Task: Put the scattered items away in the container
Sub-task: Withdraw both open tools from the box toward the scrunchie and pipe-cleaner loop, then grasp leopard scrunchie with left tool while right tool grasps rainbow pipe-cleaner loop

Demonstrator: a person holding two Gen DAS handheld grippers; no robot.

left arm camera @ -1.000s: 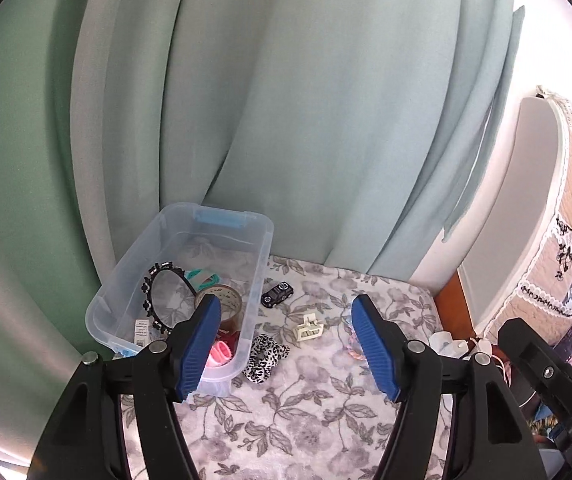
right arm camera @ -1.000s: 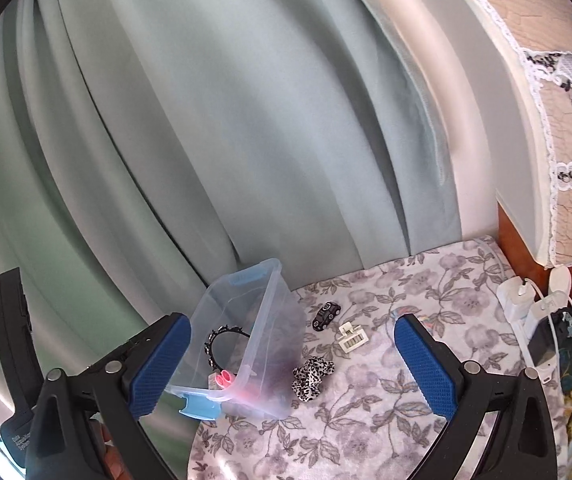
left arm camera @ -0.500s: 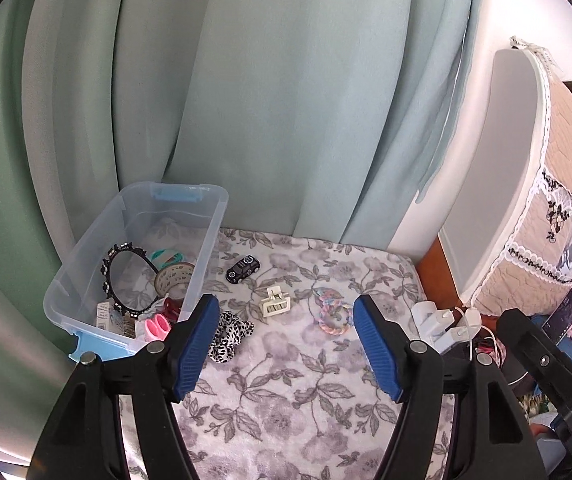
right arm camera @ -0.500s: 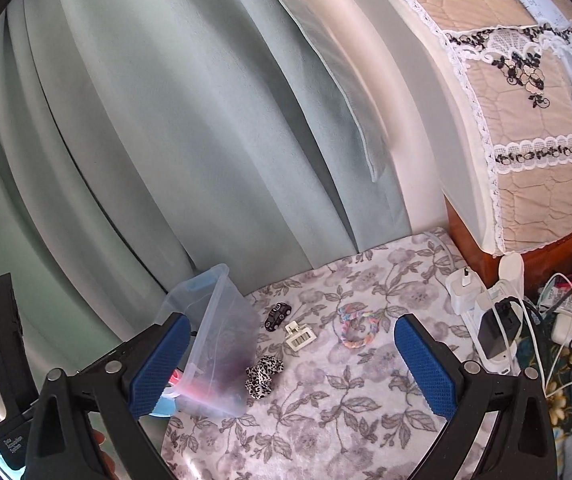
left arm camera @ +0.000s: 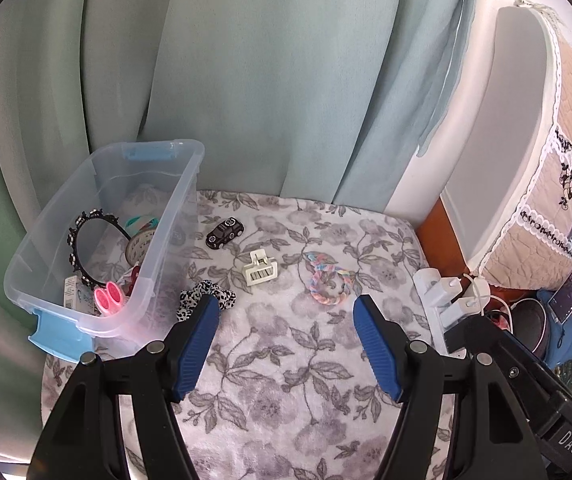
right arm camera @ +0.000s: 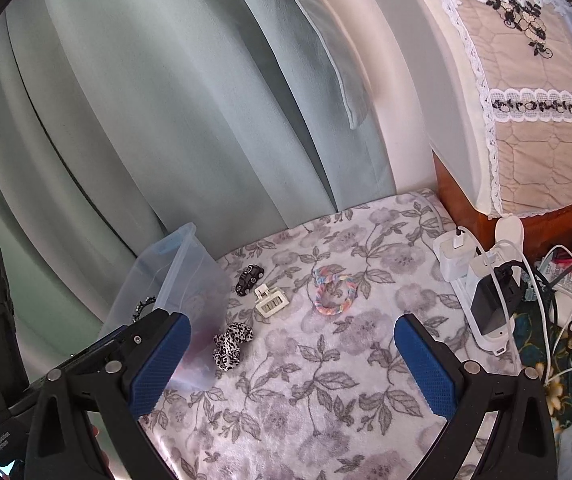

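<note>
A clear plastic bin [left arm camera: 165,216] [right arm camera: 189,276] with blue latches stands at the left of a floral blanket and holds a black headband [left arm camera: 85,232], tape rolls and pink items. On the blanket beside it lie a black toy car [left arm camera: 225,233] [right arm camera: 249,278], a cream hair claw [left arm camera: 261,271] [right arm camera: 271,302], a leopard scrunchie [left arm camera: 205,298] [right arm camera: 230,343] and a pastel braided ring [left arm camera: 328,282] [right arm camera: 334,290]. My left gripper [left arm camera: 286,314] hangs open above the blanket, short of these items. My right gripper [right arm camera: 292,330] is open too, with nothing between its fingers.
Pale green curtains hang behind the blanket [left arm camera: 286,360]. A white power strip [right arm camera: 482,300] with chargers and cables lies along the right edge, beside a wooden cabinet under a lace-trimmed cover [right arm camera: 526,120]. More clutter sits at the far right.
Both grippers have come down and tilted toward the blanket, so the scattered items now appear larger and nearer. The pastel ring and power strip came into view. Jaw openings are unchanged.
</note>
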